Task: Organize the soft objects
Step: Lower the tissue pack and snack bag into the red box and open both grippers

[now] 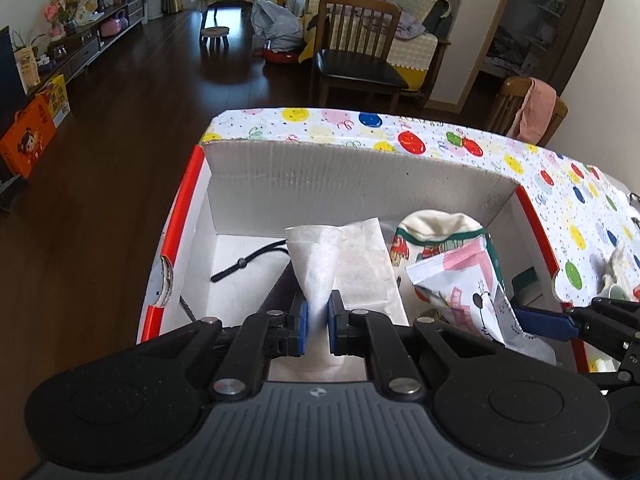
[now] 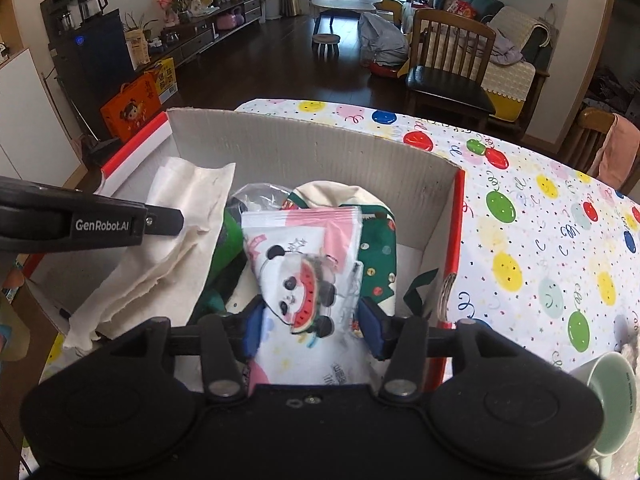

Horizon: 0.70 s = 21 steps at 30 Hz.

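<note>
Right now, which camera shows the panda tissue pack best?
The right wrist view: the panda tissue pack faces the lens, print clear. The left wrist view shows it only edge-on and tilted at the right of the box.

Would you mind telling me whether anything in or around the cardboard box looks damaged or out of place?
The cardboard box has torn, crumpled rim corners, one on its left wall and one on its right wall. A green mug lies tipped on its side on the tablecloth. Nothing looks spilled.
</note>
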### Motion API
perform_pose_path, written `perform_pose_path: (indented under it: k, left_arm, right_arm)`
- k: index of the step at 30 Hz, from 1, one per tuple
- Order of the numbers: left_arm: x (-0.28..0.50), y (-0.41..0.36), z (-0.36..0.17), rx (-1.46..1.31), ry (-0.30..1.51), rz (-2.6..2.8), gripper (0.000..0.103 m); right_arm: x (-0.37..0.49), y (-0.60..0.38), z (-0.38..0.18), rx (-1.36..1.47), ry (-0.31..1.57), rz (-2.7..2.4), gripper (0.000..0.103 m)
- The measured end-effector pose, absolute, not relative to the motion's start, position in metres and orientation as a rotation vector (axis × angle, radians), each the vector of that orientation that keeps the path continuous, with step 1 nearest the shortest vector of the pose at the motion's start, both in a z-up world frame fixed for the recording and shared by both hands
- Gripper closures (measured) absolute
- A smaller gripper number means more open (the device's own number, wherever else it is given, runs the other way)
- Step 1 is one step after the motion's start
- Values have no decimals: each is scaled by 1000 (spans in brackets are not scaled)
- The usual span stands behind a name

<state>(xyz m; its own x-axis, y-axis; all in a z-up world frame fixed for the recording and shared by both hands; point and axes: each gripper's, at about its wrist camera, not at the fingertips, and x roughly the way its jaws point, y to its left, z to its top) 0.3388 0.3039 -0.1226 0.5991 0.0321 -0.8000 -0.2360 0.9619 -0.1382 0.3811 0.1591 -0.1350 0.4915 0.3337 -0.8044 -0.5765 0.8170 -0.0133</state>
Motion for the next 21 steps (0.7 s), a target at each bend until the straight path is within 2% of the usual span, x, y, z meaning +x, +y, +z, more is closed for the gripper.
perform_pose_path:
  k: [3, 6, 8, 11, 12, 13, 21]
  left_arm:
    - [340, 303, -124, -231, 930, 152, 93]
    - [339, 302, -125, -221, 938, 147, 89]
    - [340, 302, -125, -208, 943, 154, 79]
    - [339, 301, -124, -193, 948, 165, 55]
    - [338, 301, -124, -196, 945, 162, 40]
    - [337, 302, -123, -200, 940, 161, 32]
    - [325, 298, -109, -183, 909, 129, 32]
  right_arm:
    - [379, 158, -135, -297, 896, 568, 51]
    - [375, 158, -133, -291, 895, 580, 44]
    - [372, 158, -131, -292, 889, 586, 41]
    - [369, 158, -127, -288, 884, 599, 39]
    - [368, 158, -126, -285, 882, 601, 39]
    - [368, 158, -125, -281, 882, 603, 39]
    - [363, 145, -109, -218, 870, 614, 26]
